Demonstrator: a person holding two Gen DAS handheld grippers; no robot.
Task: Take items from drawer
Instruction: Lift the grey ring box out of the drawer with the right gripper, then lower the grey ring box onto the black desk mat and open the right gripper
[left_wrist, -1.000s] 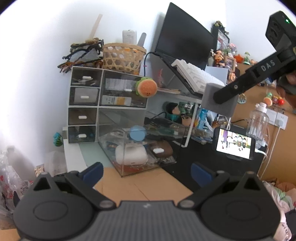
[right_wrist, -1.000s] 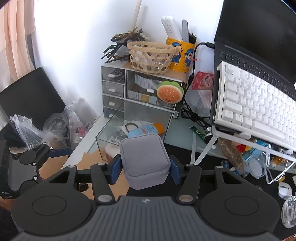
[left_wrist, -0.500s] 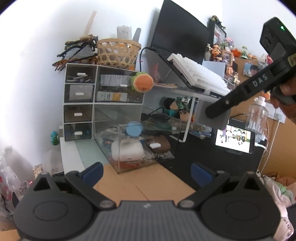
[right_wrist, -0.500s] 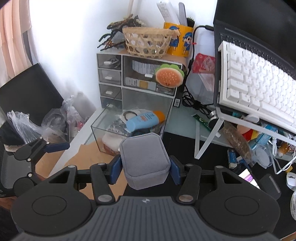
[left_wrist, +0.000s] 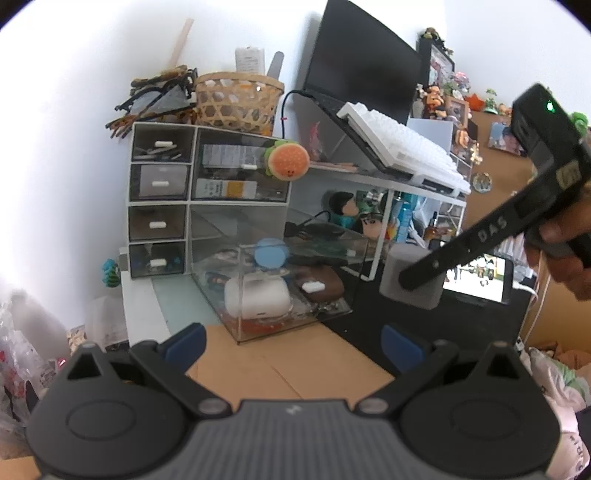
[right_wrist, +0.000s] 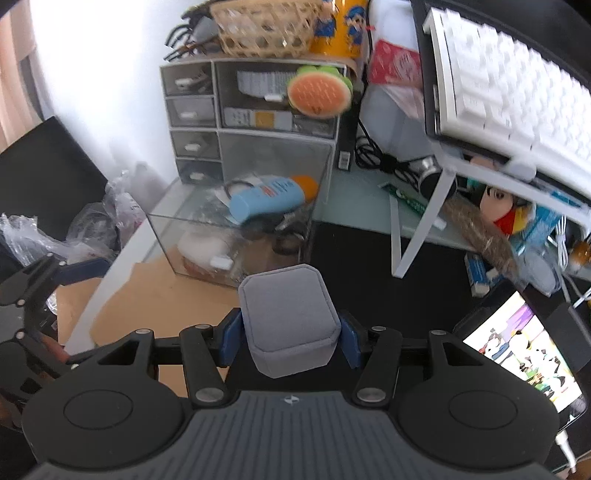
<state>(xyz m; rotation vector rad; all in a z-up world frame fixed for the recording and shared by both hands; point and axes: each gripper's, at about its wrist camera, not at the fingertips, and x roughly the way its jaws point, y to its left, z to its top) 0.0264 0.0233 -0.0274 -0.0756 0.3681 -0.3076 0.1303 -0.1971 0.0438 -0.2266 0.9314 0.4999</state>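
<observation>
Your right gripper (right_wrist: 290, 338) is clamping a grey velvet box (right_wrist: 290, 325) between its blue pads, holding it in the air above the black mat (right_wrist: 354, 251), just in front of the pulled-out clear drawer (right_wrist: 236, 236). Your left gripper (left_wrist: 291, 341) is hanging wide open with nothing between its fingers, facing that drawer, where a blue tube (right_wrist: 269, 197) and a white case (left_wrist: 256, 297) are lying.

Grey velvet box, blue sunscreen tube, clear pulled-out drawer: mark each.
Grey velvet box (right_wrist: 290, 314), right wrist view, lid top.
Blue sunscreen tube (right_wrist: 264, 197), right wrist view, mid-body.
Clear pulled-out drawer (left_wrist: 236, 295), left wrist view, near corner wall.
</observation>
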